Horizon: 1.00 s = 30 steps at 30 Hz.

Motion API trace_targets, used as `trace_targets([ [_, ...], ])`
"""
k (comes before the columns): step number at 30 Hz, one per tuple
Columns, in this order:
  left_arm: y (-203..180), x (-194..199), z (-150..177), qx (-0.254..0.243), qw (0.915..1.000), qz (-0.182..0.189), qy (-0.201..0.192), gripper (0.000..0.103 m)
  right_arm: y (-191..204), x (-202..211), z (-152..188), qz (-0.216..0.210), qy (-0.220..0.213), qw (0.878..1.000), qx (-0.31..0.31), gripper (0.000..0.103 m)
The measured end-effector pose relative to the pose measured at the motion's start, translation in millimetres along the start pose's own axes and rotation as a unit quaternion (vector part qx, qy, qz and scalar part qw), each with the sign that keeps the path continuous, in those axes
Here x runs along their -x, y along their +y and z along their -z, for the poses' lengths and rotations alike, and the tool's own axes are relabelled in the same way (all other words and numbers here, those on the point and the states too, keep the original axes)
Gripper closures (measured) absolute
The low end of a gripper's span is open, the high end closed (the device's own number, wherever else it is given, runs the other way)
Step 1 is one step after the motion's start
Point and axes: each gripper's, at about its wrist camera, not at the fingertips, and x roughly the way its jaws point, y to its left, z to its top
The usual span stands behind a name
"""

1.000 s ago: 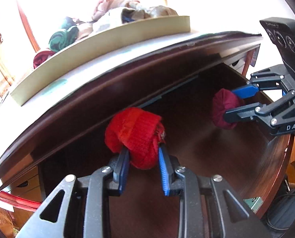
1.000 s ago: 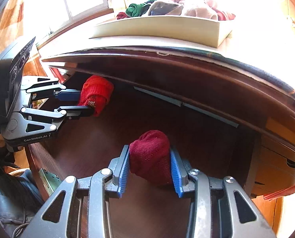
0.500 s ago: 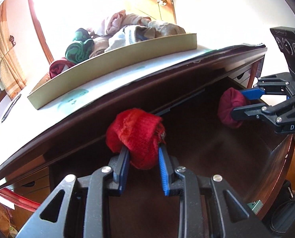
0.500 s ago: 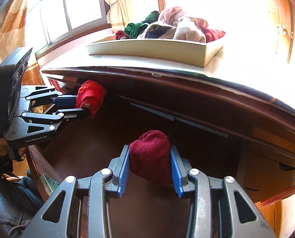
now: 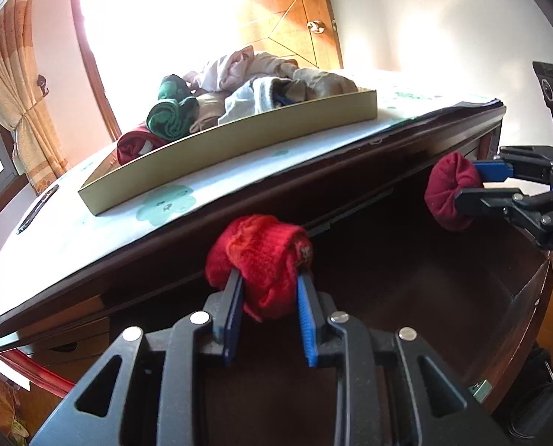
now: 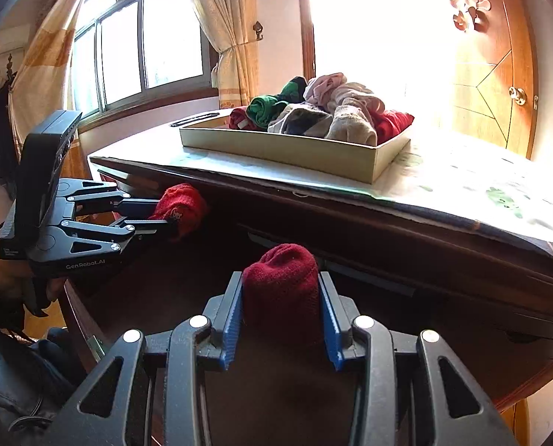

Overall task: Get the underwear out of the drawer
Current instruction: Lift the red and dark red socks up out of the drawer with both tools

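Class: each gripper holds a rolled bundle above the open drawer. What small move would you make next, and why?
Probably lift both toward the tray on the tabletop. The left gripper clamps the bright red roll, the right gripper the dark red roll, both clear of the drawer floor.

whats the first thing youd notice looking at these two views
Two rolled bundles stand out against the dark open drawer: the left tongs pinch a bright red bundle, and the right tongs pinch a maroon bundle, both held up near the desk's front edge. Behind them, on the desktop, a shallow beige tray is heaped with more rolled clothes, including a green roll.
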Motion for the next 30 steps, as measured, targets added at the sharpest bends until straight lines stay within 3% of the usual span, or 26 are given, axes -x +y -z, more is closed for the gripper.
trace_targets([
  [30, 14, 27, 8, 0.054, 0.9956, -0.024, -0.072, 0.077, 10, 29, 6, 0.021, -0.095, 0.995, 0.028, 0.062],
])
